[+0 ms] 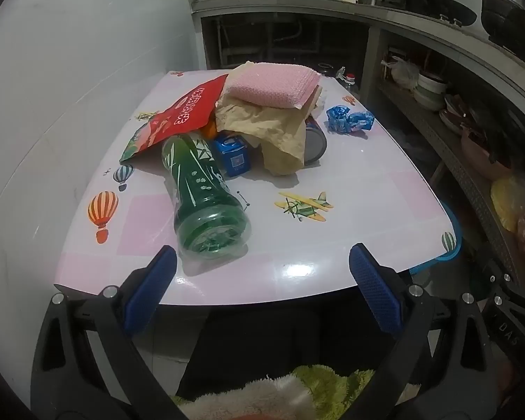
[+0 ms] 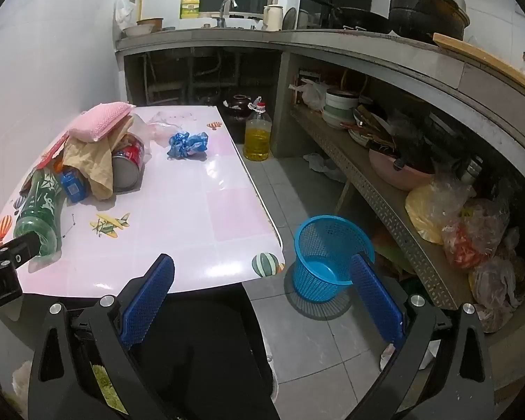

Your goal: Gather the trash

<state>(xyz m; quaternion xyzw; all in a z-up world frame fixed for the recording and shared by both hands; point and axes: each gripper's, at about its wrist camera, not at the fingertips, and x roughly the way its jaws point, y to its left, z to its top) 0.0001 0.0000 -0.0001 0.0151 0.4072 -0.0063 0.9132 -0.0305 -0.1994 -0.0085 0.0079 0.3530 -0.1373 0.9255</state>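
Both our tools, left (image 1: 262, 273) and right (image 2: 262, 280), are spread and empty; nudging the bottle (image 1: 206, 196) could roll it off the desk (image 1: 367, 210), missing the basket (image 2: 329, 259).

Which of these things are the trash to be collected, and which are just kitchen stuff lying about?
Belongs to the job:
green bottle
red bag
brown paper
pink bubble wrap
blue box
can
crumpled blue wrapper
blue basket, on the floor beside the table

Just lying about:
oil bottle
bowls
wok
detergent bottle
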